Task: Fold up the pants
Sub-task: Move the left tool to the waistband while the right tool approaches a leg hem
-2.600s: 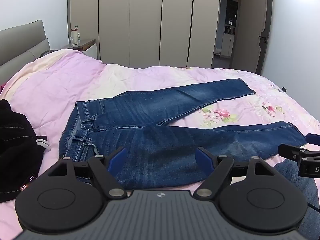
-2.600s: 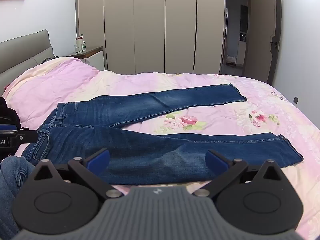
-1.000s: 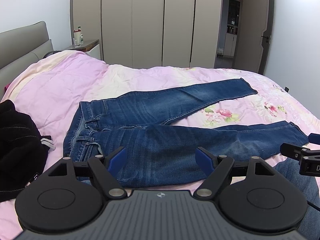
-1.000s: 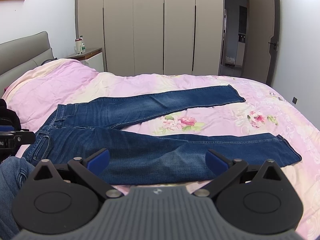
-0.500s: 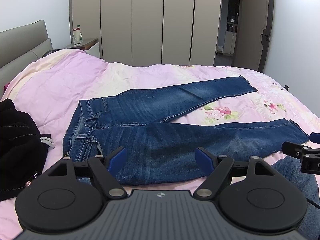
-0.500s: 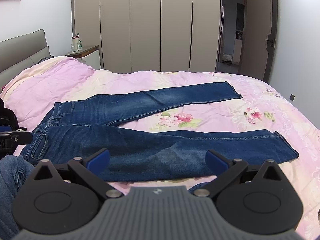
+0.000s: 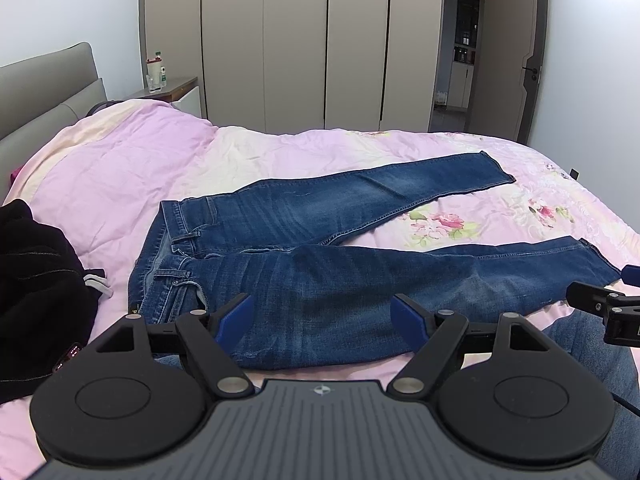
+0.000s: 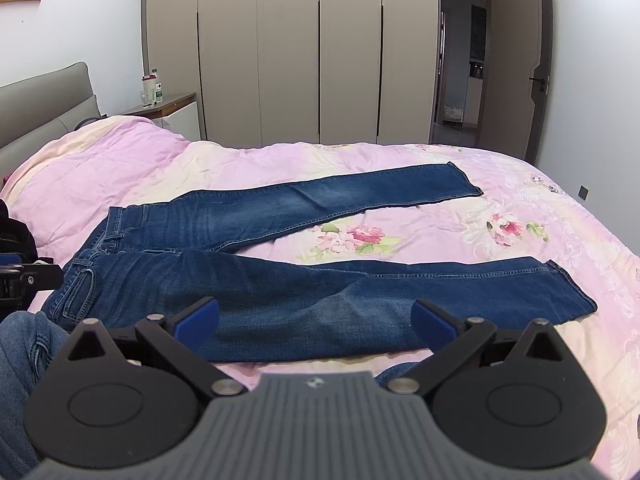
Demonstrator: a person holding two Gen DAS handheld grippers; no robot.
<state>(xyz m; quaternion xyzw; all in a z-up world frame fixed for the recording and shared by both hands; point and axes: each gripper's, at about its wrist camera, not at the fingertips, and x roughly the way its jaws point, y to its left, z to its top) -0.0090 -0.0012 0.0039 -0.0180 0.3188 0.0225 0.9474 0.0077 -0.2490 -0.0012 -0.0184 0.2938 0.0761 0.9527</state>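
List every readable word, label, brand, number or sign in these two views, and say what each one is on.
None can be read in full.
White print on the right tongs' black body: cut off by the frame edge.
Round emblem on the left tongs' grey ribbed housing: a symbol, no letters.
Labels on the white bottles on the wooden nightstand: too small.
Small tag on the blue denim jeans' waistband: too small.

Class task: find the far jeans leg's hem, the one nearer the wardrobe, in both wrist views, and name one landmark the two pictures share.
Left wrist view: the far leg's hem lies right of centre, above the middle, on the pink bedding.
Right wrist view: the same hem sits right of centre, at a similar height.
Shared landmark: the open doorway, to the right of the wardrobe.
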